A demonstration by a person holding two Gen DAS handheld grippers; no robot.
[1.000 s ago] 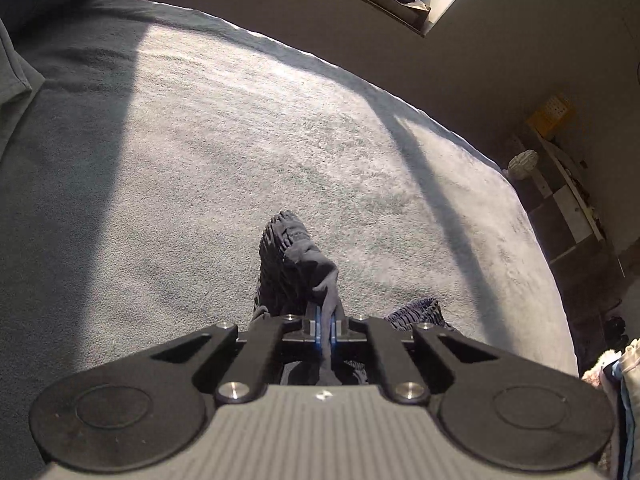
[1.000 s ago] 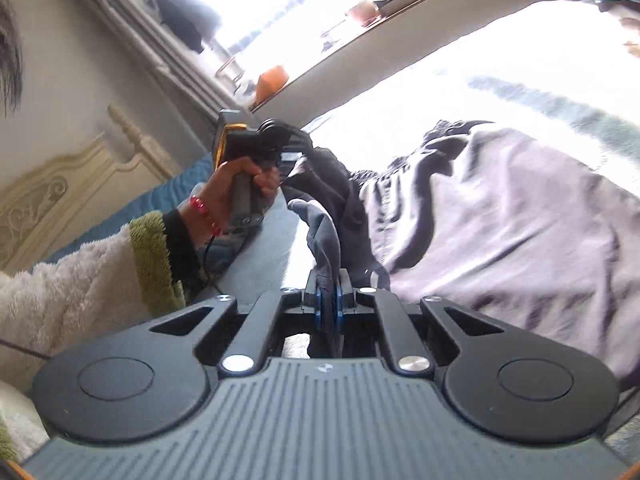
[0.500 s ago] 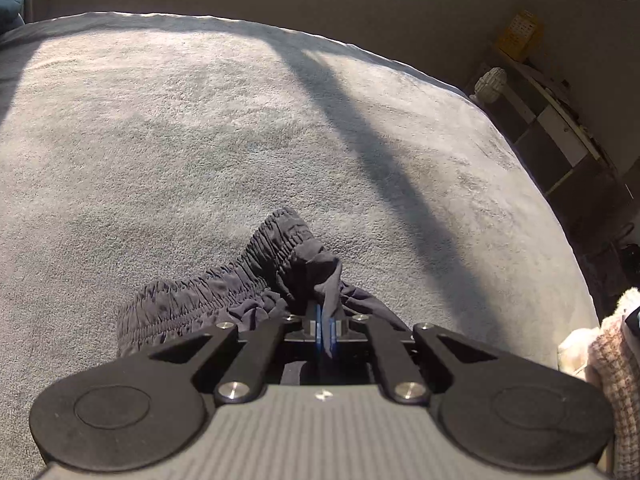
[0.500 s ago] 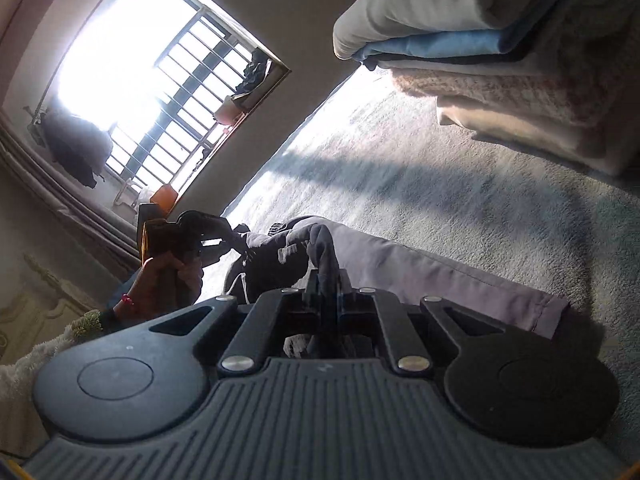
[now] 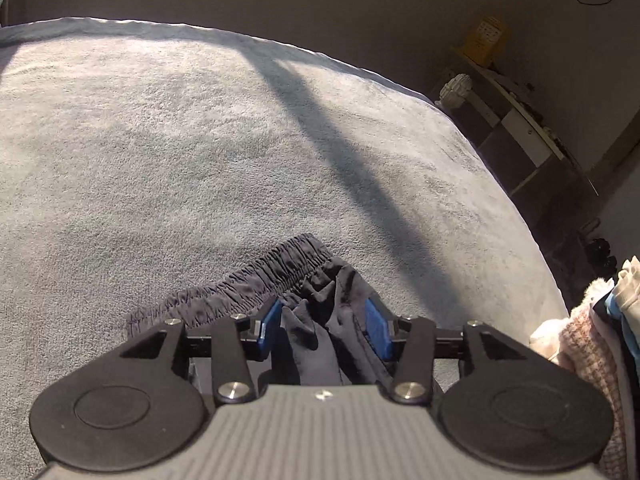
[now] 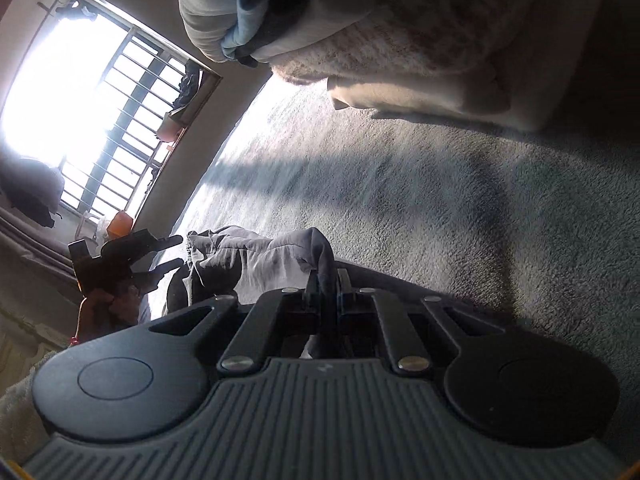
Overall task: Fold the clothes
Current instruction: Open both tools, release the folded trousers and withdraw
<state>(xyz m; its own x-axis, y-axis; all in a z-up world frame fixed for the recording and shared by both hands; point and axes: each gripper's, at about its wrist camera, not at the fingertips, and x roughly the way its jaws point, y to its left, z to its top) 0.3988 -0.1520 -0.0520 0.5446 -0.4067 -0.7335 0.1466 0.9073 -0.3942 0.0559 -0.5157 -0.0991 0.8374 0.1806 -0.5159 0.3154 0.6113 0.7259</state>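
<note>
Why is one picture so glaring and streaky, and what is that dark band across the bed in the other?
Right wrist view: the barred window faces the lens and washes out white, and the grey blanket near it smears with motion blur. Left wrist view: sunlight falls on the blanket with a long diagonal shadow across it; the fisheye lens bows the bed's edge.

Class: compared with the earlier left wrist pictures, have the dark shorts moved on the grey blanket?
Yes. The dark shorts now lie spread lower on the grey blanket, their waistband flat; the left gripper jaws have just opened around them.
</note>
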